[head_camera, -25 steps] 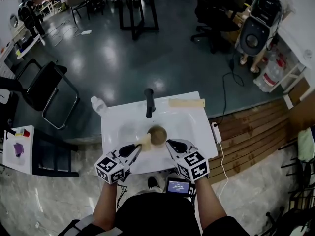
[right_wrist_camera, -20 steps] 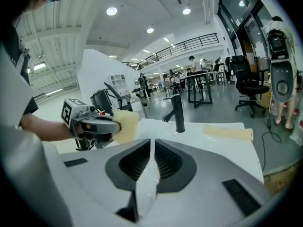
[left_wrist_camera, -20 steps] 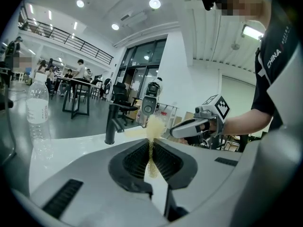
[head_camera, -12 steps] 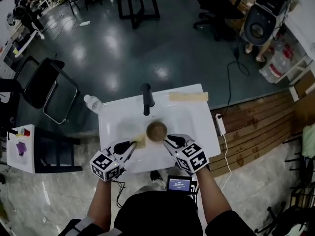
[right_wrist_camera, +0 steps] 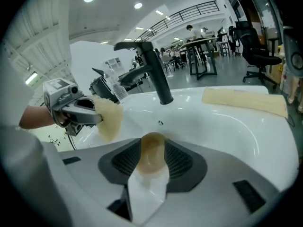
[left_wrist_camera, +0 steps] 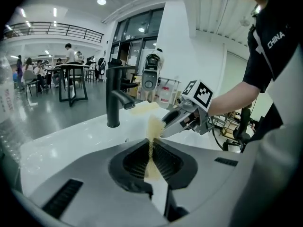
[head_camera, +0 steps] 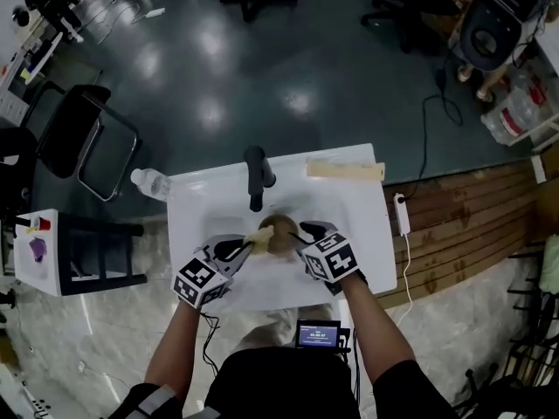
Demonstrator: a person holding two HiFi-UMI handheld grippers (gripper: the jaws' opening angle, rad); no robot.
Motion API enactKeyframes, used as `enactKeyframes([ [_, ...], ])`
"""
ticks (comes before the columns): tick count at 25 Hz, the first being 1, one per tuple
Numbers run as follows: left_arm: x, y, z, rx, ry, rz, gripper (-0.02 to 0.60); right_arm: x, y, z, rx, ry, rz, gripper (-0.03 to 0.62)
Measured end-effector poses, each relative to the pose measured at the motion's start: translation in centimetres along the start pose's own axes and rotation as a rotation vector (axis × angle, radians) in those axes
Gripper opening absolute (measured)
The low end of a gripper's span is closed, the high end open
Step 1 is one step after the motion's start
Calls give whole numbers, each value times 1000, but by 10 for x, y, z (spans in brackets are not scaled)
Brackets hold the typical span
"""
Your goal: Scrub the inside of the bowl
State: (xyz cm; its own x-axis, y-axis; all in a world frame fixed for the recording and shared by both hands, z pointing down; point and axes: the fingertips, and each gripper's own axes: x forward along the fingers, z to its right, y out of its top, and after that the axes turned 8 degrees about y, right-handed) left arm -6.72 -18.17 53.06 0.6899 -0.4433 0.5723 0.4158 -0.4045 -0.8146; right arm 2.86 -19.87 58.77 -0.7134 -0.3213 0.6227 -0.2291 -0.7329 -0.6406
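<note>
A bottle (head_camera: 145,182) stands at 10 o'clock off the sink (head_camera: 354,234), out of play. The left gripper (left_wrist_camera: 151,159) is clenched on a thin yellow sponge (left_wrist_camera: 153,126). The sponge sticks out past the tips and hangs just at 9 o'clock of the bowl (head_camera: 281,231), not inside it. The black faucet (head_camera: 254,175) rises at 12 o'clock, close behind the bowl. The bowl, small and brown, sits in the middle of the basin. The right gripper (right_wrist_camera: 152,163) is at its 3 o'clock side with jaws opening. The bowl's near wall lies between them and fills the gap, though I judge they are not pressing on it. A pale strip (head_camera: 345,170) lies on the sink's rim at 1 o'clock, unused.

By my reading the scrubbing has not begun, and the step in hand is pinning the bowl. To do it well, the right jaws should close on the wall low enough that the bowl cannot tip, and firmly, since so light a bowl will likely spin under the sponge. Only then should the sponge drop in from 9 o'clock. Its broad face, not its edge, should meet the inner wall and sweep round the whole ring and across the bottom. The faucet sits close behind, so strokes toward 12 o'clock should stay short.
</note>
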Motion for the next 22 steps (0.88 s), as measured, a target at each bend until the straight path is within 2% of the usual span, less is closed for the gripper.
enactKeyframes([
  [4,29,-8,-10,-21,22,-42,17,26,-8,21,16,13,-76,139],
  [6,39,-16,-12,-1,40,-79,17,37,-15,27,26,22,-114,158],
  [13,68,-41,-15,67,75,-176,17,60,-32,45,71,24,-190,158],
  [22,94,-59,-16,82,103,-188,17,80,-48,52,120,58,-242,155],
])
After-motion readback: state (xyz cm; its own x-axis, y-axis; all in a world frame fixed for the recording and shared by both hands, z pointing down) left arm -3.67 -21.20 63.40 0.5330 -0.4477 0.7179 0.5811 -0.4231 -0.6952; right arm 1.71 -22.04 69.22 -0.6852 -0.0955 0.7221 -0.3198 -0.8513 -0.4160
